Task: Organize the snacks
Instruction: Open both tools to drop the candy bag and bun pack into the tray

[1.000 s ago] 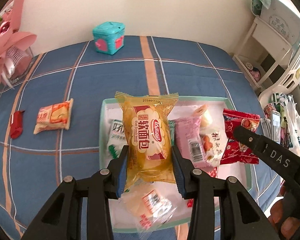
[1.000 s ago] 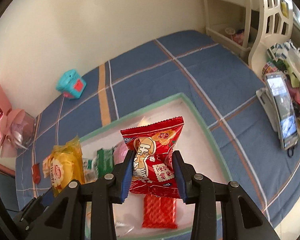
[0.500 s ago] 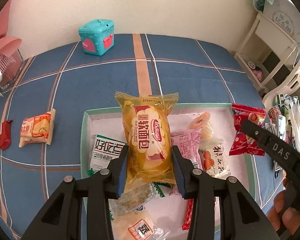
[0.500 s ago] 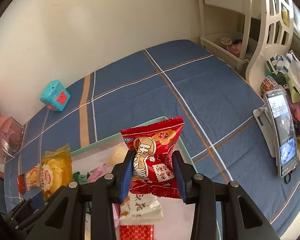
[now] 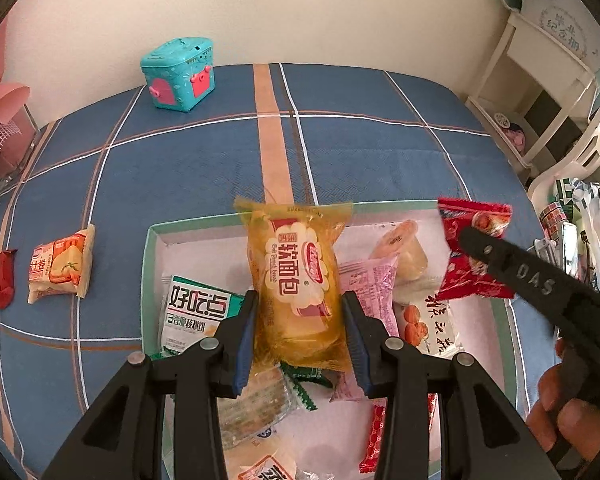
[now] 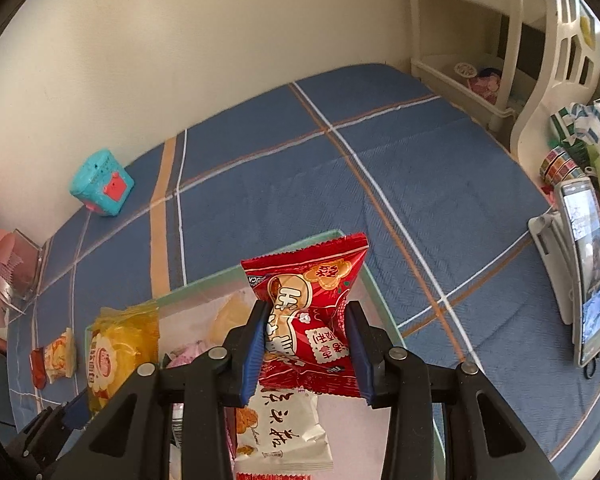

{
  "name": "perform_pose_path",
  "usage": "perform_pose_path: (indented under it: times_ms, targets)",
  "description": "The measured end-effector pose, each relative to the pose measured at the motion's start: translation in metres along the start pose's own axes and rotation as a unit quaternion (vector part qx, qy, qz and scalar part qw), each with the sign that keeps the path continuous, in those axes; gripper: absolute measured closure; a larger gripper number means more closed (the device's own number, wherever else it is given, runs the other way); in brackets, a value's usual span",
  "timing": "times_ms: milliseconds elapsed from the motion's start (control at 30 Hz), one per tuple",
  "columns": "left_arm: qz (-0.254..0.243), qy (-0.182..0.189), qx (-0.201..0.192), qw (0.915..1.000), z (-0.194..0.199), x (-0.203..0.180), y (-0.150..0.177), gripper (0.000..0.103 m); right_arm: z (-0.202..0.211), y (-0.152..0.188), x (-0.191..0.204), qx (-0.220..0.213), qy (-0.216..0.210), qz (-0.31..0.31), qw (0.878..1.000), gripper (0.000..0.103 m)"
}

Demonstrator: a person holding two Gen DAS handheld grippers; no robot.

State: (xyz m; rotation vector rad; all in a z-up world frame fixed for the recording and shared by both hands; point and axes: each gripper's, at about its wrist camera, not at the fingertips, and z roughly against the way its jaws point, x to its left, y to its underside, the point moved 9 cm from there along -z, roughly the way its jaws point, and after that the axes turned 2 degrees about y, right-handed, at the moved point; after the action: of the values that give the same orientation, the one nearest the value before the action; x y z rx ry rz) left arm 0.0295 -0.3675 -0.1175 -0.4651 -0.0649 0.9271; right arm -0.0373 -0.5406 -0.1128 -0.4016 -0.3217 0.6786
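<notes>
Now left gripper [image 5: 300, 336] pinching one yellow bread pack [image 5: 298, 280], right gripper [image 6: 307, 348] pinching one red snack pack [image 6: 311, 312], both above one tray [image 5: 150, 248].

We see blue plaid tablecloth [image 5: 204, 168]: woven cloth, matt, fine ribbed texture. Yellow bread packet [image 5: 298, 280]: glossy translucent plastic film, crinkled at seals. Red snack packet [image 6: 315, 320]: shiny printed foil-like film, serrated edge. We note tray [image 5: 150, 280]: smooth rim, pale green, matt white floor. Left gripper [image 5: 298, 334] and right gripper [image 6: 307, 350]: matt black plastic, blue ribbed pads, small metal rivets. Teal box [image 5: 178, 74]: hard glossy plastic. Phone [image 6: 587, 268]: glassy reflective screen.
</notes>
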Motion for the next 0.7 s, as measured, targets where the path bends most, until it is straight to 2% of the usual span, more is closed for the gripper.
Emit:
perform_pose_path:
  times_ms: [133,200,300,433,700]
  targets:
    - [-0.003,0.002,0.007,1.0000,-0.001,-0.003,0.002,0.060,-0.003,0.003,0.002,0.008,0.001,0.003,1.000,0.061]
    - [0.000,0.006,0.011,0.9999,-0.001,-0.004,0.003,0.052,-0.002,0.003,0.002,0.010,0.003,0.002,1.000,0.061]
    - [0.003,0.007,0.011,0.9999,0.002,-0.002,0.003,0.046,-0.001,0.003,0.002,0.012,0.003,0.002,1.000,0.059]
    - [0.009,0.011,0.009,0.9999,0.009,0.000,0.003,0.044,0.000,0.007,0.002,0.016,0.008,0.007,1.000,0.049]
    - [0.030,0.023,0.000,0.9993,0.029,0.010,0.001,0.043,0.012,0.013,0.004,0.015,0.014,0.012,1.000,0.049]
